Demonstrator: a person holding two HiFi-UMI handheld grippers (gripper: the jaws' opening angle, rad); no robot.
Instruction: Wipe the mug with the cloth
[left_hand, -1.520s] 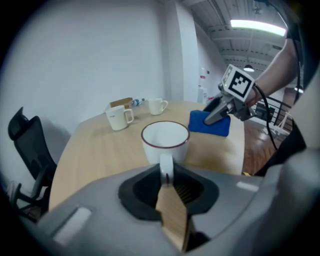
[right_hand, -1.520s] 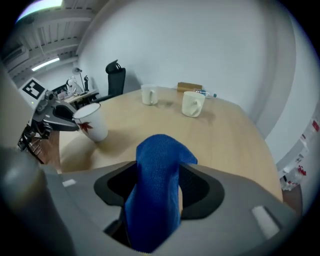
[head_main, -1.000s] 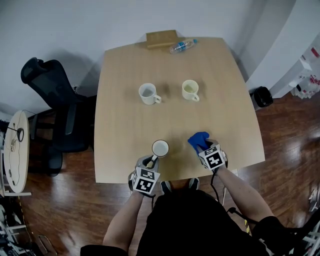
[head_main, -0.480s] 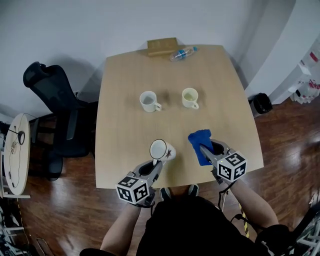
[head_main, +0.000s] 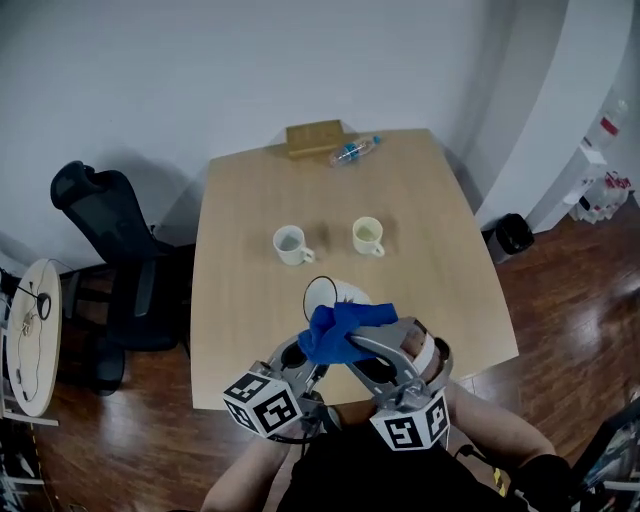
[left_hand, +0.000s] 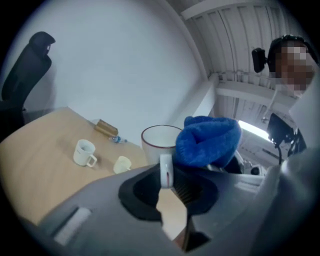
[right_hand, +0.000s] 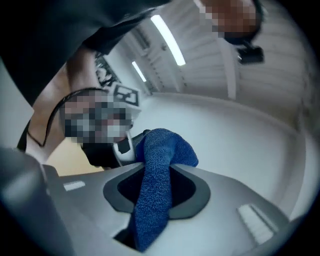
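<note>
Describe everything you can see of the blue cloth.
The blue cloth looks like soft, nubbly microfibre, bunched into a rounded wad. The right hand-held gripper pinches it, jaws having just been closing: a strip runs down between them and a fold bulges past the tips. It hangs above the near edge of the table, seemingly touching the side of the white mug held by the left hand-held gripper.

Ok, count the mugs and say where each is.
3. Raised mug, handle in the left gripper; white mug and cream mug standing mid-table. None seems hidden.
</note>
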